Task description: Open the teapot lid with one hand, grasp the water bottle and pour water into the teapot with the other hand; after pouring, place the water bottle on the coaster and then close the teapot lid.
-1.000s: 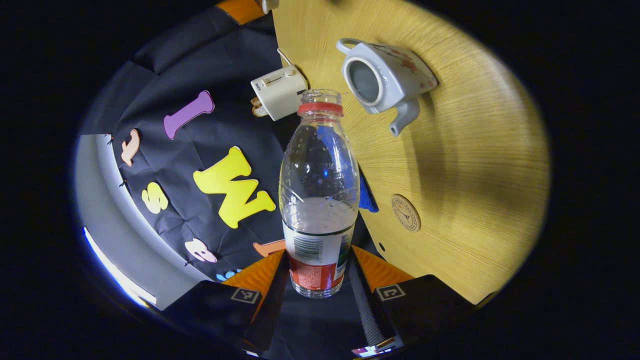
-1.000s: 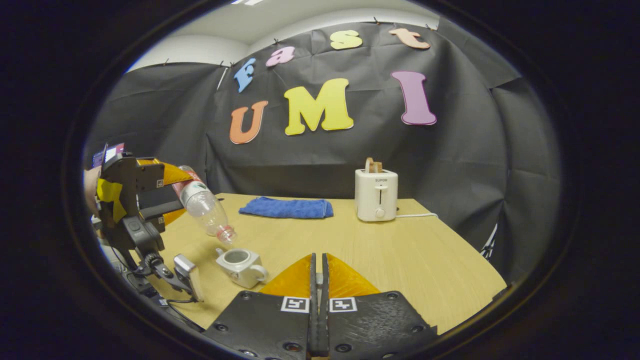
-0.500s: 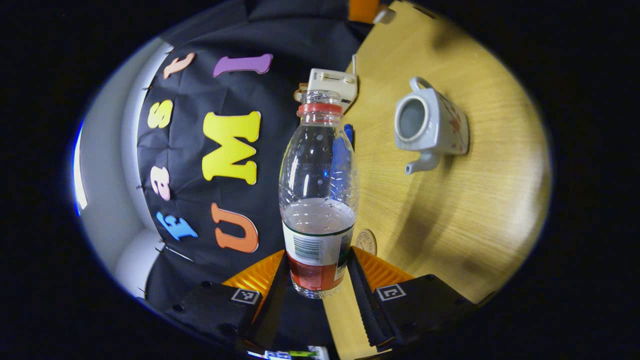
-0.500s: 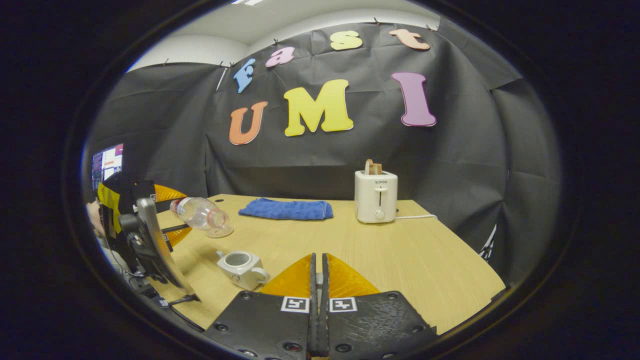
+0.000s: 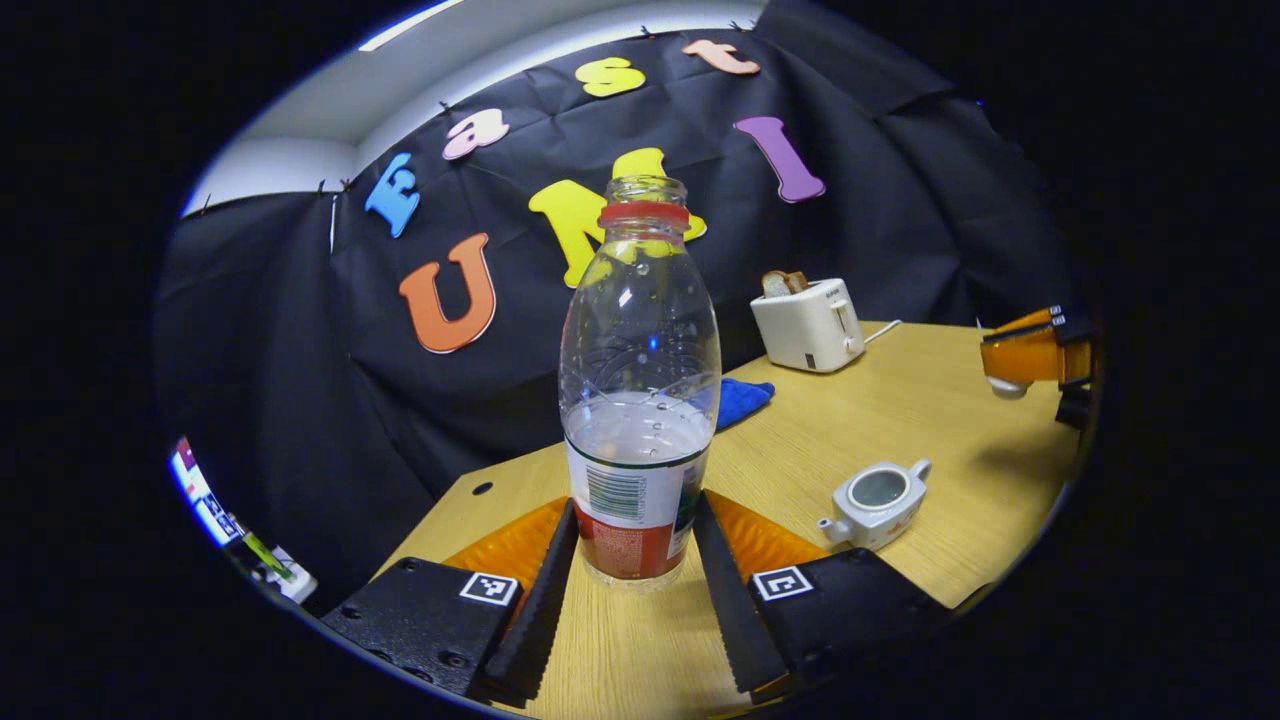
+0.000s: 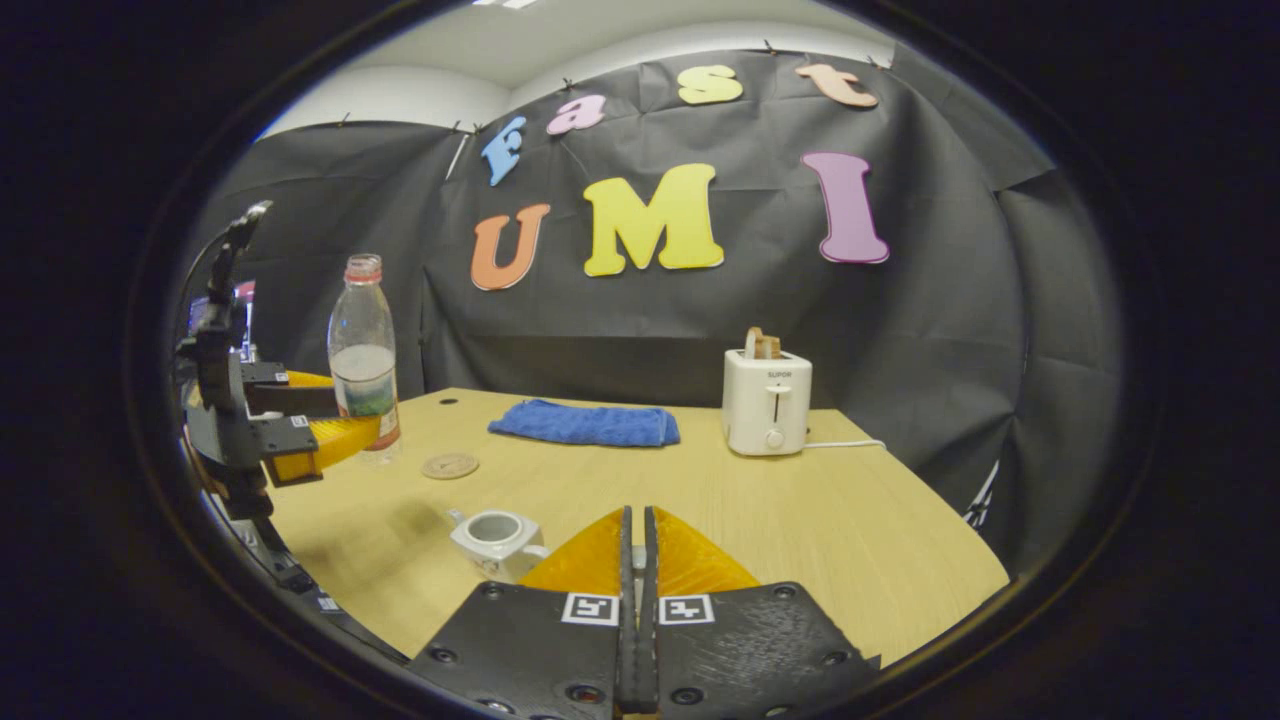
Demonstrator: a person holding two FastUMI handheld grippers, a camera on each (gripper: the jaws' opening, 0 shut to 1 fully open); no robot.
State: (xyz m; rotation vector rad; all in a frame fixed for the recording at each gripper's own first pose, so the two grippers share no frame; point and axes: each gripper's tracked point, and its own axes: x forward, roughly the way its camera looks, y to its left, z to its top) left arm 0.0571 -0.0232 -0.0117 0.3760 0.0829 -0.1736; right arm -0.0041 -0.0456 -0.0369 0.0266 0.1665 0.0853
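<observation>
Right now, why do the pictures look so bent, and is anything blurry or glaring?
Left gripper view: fisheye bends the table; the water bottle is sharp, with small glints on its plastic. Right gripper view: the wall bulges, the toaster is crisp, and a soft shadow lies beside the teapot.

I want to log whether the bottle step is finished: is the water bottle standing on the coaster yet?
No: in the right gripper view the water bottle stands upright left of the round coaster, which lies bare.
</observation>
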